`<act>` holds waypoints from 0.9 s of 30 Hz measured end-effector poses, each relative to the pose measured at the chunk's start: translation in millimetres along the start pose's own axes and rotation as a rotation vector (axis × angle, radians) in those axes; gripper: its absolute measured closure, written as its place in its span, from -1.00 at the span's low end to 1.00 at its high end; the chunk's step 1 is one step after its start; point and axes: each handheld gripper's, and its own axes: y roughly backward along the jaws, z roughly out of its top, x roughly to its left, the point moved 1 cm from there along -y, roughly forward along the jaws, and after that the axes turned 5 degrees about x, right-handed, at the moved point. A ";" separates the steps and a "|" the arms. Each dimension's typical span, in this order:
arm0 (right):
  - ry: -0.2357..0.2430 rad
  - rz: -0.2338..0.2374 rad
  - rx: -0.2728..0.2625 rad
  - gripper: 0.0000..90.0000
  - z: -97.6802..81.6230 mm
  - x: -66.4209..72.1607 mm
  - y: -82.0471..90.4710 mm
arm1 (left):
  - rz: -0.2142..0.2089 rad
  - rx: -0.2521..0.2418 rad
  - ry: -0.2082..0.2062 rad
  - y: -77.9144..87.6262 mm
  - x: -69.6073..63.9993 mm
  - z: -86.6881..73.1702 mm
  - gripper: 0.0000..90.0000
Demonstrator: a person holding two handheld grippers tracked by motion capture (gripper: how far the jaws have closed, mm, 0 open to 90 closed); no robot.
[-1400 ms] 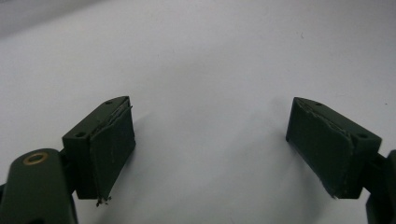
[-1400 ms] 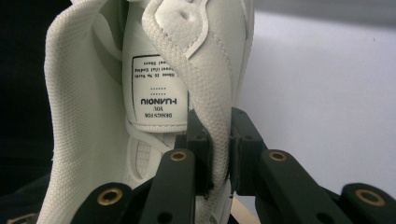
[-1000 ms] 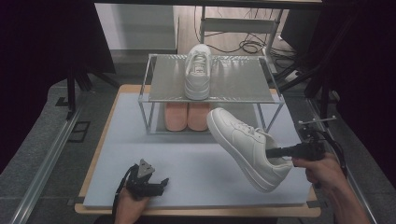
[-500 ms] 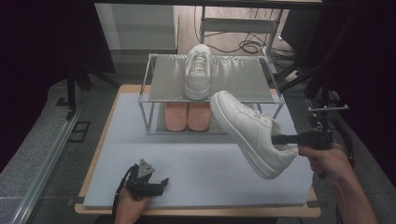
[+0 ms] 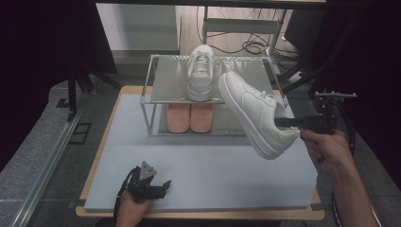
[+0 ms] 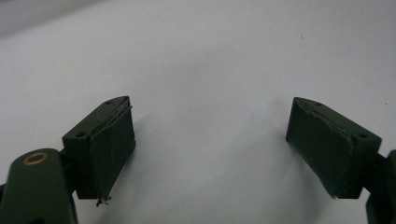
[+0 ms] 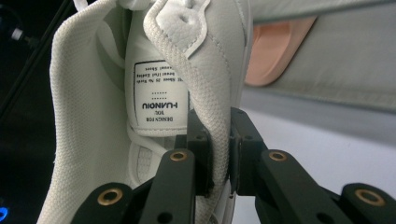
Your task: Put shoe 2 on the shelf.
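My right gripper (image 5: 283, 122) is shut on the heel collar of a white sneaker (image 5: 255, 112), which hangs in the air in front of the metal rack (image 5: 170, 85), toe tilted up toward the top shelf. In the right gripper view the jaws (image 7: 219, 154) pinch the sneaker's padded collar (image 7: 196, 98), with the tongue label showing inside. A matching white sneaker (image 5: 200, 72) lies on the rack's top shelf. A pair of pink shoes (image 5: 190, 117) stands on the lower level. My left gripper (image 5: 161, 187) rests open on the grey mat near the front edge, its pads (image 6: 112, 144) wide apart with nothing between them.
The grey mat (image 5: 203, 165) covers a wooden board. Cables and a metal frame lie behind the rack. Dark equipment stands to the right of the table. A rail runs along the left side of the floor.
The right gripper has lifted the white sneaker off the mat, carrying it up and back toward the rack's top shelf. The left gripper has stayed where it was.
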 end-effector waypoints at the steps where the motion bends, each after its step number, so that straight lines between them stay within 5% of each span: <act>1: -0.003 -0.006 -0.013 0.79 2.2 -0.8 -0.8 | 0.000 -0.001 0.000 -0.1 0.0 -0.1 -0.66; 27: -0.170 -0.041 -0.203 0.79 57.9 -13.8 -37.8 | 0.001 -0.002 -0.001 -0.1 0.0 -0.1 -0.66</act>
